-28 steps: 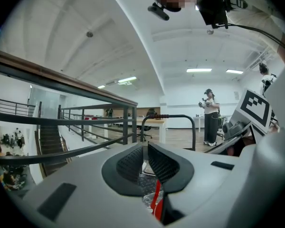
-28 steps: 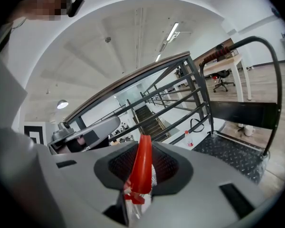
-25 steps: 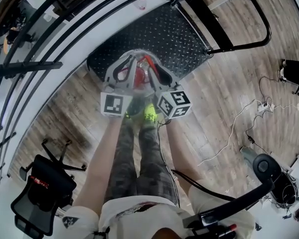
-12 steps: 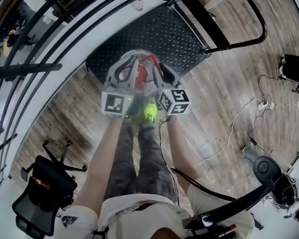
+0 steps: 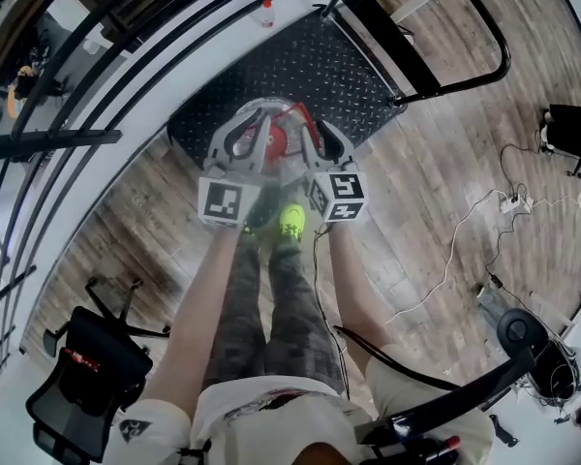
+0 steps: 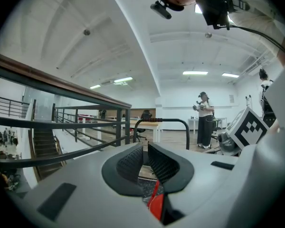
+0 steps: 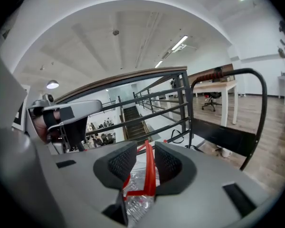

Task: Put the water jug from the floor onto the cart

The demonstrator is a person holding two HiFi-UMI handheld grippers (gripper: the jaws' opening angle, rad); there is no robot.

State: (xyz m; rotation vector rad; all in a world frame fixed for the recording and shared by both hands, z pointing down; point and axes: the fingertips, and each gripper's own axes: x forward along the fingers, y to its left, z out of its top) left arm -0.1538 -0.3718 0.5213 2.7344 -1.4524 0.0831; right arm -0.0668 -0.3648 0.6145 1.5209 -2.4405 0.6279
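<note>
— Where is the water jug (image 5: 275,143) now?

— It hangs upright under my 2 hands, above the near edge of the cart (image 5: 315,66). Its red handle (image 7: 149,172) is at the top. I cannot tell if its bottom touches the cart.

— And your fingers?

— My left fingers (image 6: 132,161) are almost together, with the handle low between them. My right fingers (image 7: 169,164) are opening, and the handle stands loose between them. Compared with 1 second ago, the jug is further over the cart.

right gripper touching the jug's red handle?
Touching. Right gripper view: the red handle runs between the opening jaws of the right gripper, lying against one pad, with a gap at the other.
</note>
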